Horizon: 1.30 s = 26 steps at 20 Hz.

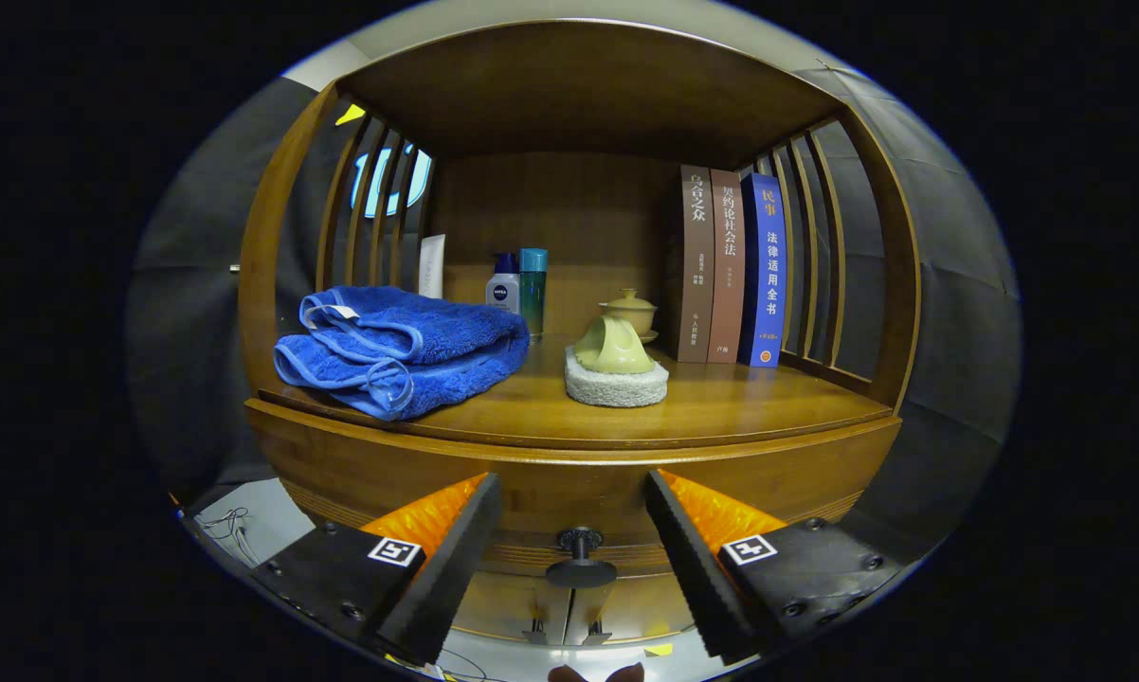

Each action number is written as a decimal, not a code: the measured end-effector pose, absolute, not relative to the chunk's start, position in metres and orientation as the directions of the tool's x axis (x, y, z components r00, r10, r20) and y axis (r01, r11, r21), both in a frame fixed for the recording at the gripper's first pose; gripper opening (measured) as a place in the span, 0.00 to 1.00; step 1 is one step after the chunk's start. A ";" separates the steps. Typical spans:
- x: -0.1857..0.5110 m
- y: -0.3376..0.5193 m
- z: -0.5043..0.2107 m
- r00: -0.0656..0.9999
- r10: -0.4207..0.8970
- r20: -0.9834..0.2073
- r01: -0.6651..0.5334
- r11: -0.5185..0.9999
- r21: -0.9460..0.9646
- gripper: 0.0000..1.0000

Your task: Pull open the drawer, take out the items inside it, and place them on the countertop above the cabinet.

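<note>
A wooden cabinet faces me, and its drawer front [569,493] runs just under the countertop [721,407]. A dark round knob [580,559] sticks out of the drawer front. My gripper [574,493] is open, its fingers standing on either side of the knob and a little short of it, touching nothing. The drawer looks closed, so whatever it holds is hidden. On the countertop lie a folded blue towel [404,346] to the left and a yellow-green cup [612,346] tipped on a white sponge pad [617,386] near the middle.
At the back of the countertop stand a white tube [431,265], two bottles [519,284], a small lidded cup [630,311] and three upright books [729,270]. Slatted wooden sides and a wooden top enclose the shelf. Cables lie on the floor at the lower left.
</note>
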State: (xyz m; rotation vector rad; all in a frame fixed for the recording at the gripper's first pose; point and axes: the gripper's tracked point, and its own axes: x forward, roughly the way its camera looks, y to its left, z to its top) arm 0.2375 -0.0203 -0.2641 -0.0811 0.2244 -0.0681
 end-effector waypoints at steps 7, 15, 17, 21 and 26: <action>0.227 -0.017 -0.255 0.972 -0.067 -0.223 0.047 0.995 -0.092 1.00; 0.141 0.010 -0.115 1.000 -0.006 -0.022 0.004 0.996 -0.090 0.99; 0.117 0.012 -0.084 1.000 0.005 0.004 -0.004 0.996 -0.088 0.99; 0.069 0.018 -0.040 0.999 0.037 -0.006 -0.037 0.998 -0.049 0.99; 0.023 0.005 -0.004 0.999 0.036 0.024 -0.036 0.999 -0.006 0.99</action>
